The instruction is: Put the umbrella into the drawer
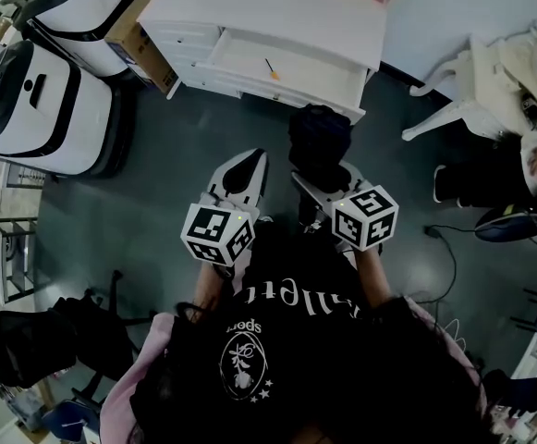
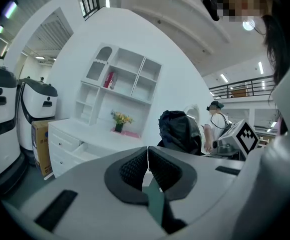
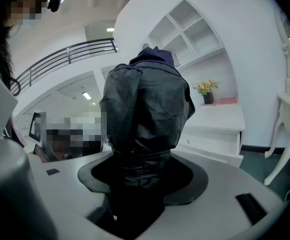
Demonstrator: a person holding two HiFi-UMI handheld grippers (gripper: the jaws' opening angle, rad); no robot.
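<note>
A black folded umbrella [image 1: 319,144] stands up out of my right gripper [image 1: 328,181], whose jaws are shut wide round its lower end. In the right gripper view the umbrella [image 3: 147,109] fills the middle, rising from the right gripper [image 3: 142,176]. Beyond it the white desk's drawer [image 1: 328,80] stands pulled out, also seen as the drawer [image 3: 212,141] to the right of the umbrella. My left gripper [image 1: 248,163] hangs beside it on the left. The left gripper [image 2: 147,156] is shut, its pads meeting with nothing between them. The umbrella [image 2: 177,131] shows just past them.
A small orange-tipped stick [image 1: 270,68] lies in the drawer. Two white machines [image 1: 46,100] and a cardboard box [image 1: 134,40] stand left of the desk. A white chair [image 1: 471,81] is at right. A black bag [image 1: 55,336] and a cable [image 1: 448,248] lie on the floor.
</note>
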